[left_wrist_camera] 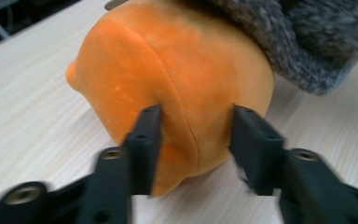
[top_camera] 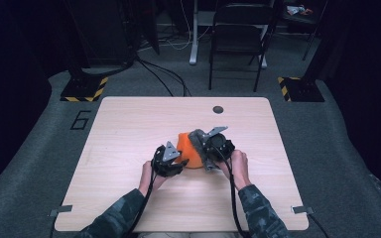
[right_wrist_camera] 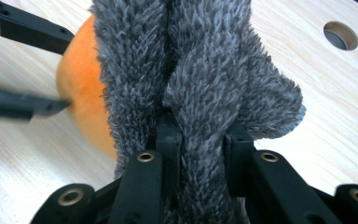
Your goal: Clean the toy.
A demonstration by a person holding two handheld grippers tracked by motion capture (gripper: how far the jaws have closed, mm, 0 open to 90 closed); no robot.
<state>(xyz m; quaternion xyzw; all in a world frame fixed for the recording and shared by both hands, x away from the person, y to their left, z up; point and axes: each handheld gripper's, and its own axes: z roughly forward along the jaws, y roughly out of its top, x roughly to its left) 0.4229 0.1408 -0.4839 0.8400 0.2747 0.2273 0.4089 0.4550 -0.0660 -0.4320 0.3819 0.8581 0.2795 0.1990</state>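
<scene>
The right tongs [right_wrist_camera: 198, 135] clamp the grey fur [right_wrist_camera: 205, 84]. The left tongs [left_wrist_camera: 196, 135] (jaws parted, pads off it) straddle the orange plush [left_wrist_camera: 177, 79] on the worktop [top_camera: 129, 124].

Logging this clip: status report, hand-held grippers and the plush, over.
Left hand-held gripper open, jaws astride orange plush. Right hand-held gripper shut on grey fuzzy part. Table unobstructed nearby.

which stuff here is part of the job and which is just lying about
In the job:
- orange plush
- grey fuzzy cloth, pinched in the right claw
- left claw, jaws apart around the plush

Just lying about:
- folding chair
- floor cables
- table hole
</scene>
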